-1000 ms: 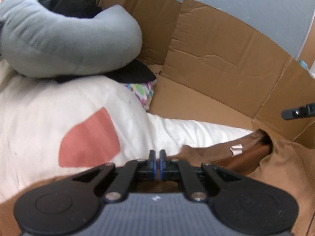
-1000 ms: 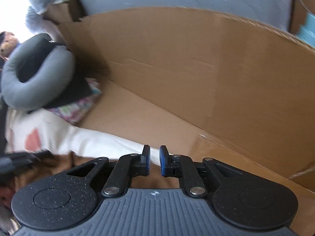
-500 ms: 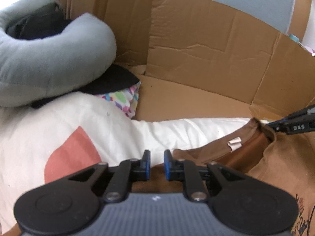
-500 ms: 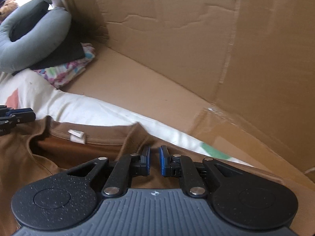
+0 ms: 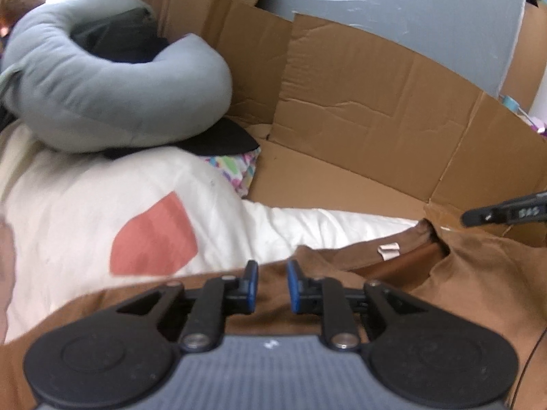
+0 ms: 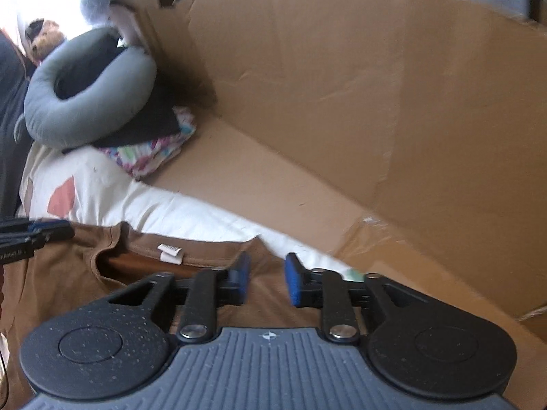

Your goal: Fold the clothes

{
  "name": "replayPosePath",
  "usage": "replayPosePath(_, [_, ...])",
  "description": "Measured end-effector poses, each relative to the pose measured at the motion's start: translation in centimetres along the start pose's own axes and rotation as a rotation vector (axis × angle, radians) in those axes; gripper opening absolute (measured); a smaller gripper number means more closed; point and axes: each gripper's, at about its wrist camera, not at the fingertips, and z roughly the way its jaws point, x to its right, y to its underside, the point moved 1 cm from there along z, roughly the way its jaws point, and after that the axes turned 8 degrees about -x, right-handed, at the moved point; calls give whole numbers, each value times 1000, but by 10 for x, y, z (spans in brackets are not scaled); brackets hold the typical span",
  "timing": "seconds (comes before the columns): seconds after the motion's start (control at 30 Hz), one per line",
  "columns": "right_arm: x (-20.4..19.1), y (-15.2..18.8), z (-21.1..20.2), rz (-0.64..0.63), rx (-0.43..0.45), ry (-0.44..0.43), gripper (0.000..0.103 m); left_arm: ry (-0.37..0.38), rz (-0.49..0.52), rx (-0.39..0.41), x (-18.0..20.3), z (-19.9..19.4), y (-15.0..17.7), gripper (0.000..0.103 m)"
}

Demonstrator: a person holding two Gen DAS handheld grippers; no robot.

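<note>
Left tongs (image 5: 271, 285) and right tongs (image 6: 265, 280) are both released, jaws parted over the brown shirt (image 6: 61, 273). The shirt lies collar-far on a white quilt (image 5: 85, 205), near the cardboard wall (image 6: 342, 85). Judged light, soft and limp; grip the shoulder seams either side of the collar (image 6: 143, 242). Sleeves and hem are cut off from view.

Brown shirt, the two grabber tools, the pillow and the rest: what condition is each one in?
brown shirt: spread out, collar and tag showing, not folded.
left gripper: open over the shirt, holding nothing.
right gripper: open over the shirt's edge, holding nothing.
grey pillow: curled, resting on dark fabric.
patterned cloth: folded under the dark fabric.
cardboard: flattened, creased, propped up behind.
</note>
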Motion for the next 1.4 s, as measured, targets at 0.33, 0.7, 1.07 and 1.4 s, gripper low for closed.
replayPosePath(0.33, [31, 43, -34, 106, 13, -21, 36, -93, -26, -86, 11, -41, 42, 25])
replayPosePath(0.7, [18, 115, -53, 33, -59, -90, 38, -160, -2, -205, 20, -59, 90, 28])
replayPosePath(1.07, [20, 161, -91, 59, -87, -117, 39, -272, -20, -249, 25, -98, 109, 29])
replayPosePath(1.4, [26, 201, -199, 192, -148, -71, 58, -262, -62, -248, 51, -218, 104, 44])
